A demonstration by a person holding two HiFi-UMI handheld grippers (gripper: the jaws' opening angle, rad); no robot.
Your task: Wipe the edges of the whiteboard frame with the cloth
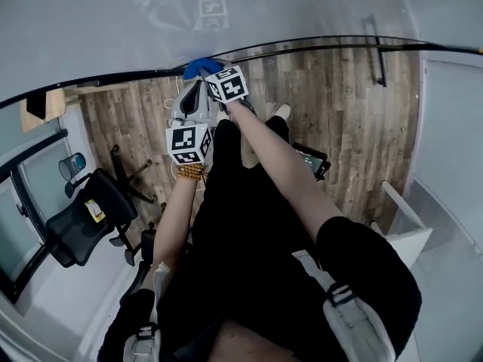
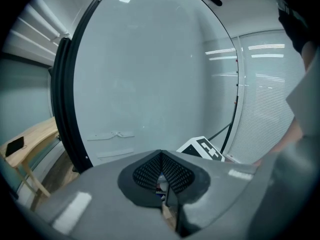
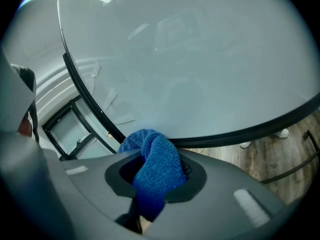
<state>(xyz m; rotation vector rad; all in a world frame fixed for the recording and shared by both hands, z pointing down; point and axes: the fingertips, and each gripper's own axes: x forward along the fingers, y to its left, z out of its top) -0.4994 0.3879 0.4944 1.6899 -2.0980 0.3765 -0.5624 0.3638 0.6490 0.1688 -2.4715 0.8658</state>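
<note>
While arm (image 1: 279, 172) outstretched, cloth (image 3: 157, 166) seemingly at frame (image 3: 250, 125)

1. black short-sleeved top (image 1: 370, 270) and black trousers (image 1: 241, 202); pale grey straps (image 1: 355, 324) with dark buckles at the shoulders.
2. amber bead bracelet (image 1: 191, 172) on the left wrist; white shoe (image 1: 281, 111).
3. left tool (image 2: 162, 160): smooth grey shell, black dotted pads in a dark recess, cube with black-and-white square markers (image 1: 189, 143).
4. right tool (image 3: 156, 151): the same grey shell and dark recess, with its own marker cube (image 1: 228, 84).
</note>
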